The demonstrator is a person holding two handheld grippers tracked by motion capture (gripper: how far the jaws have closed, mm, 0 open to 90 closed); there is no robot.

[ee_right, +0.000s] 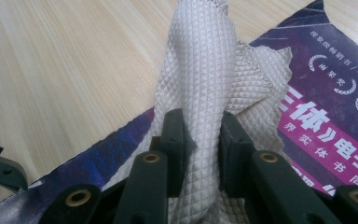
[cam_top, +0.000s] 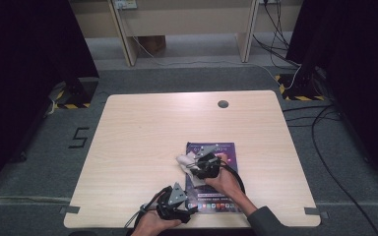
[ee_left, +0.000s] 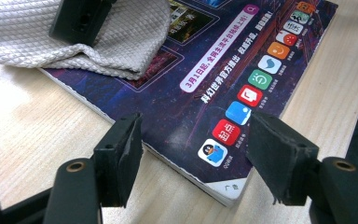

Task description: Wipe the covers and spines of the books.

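Right gripper [ee_right: 200,154] jaws clamped on bunched white cloth [ee_right: 205,79] over purple book [cam_top: 211,177], prob. to wipe cover. Left gripper [ee_left: 193,158] jaws apart, straddling book's corner w/o touching, ready to steady it on tabletop [cam_top: 142,132].

A cream cloth [ee_right: 205,70] with a diamond weave lies on a purple magazine [ee_left: 205,88] printed with coloured app icons.

A white quilted cloth [ee_right: 205,84], bunched into a raised fold, lies across the upper left part of a dark purple magazine [cam_top: 224,152] (cover up, printed with app icons). The magazine lies flat near the desk's [cam_top: 142,128] near edge, right of centre.
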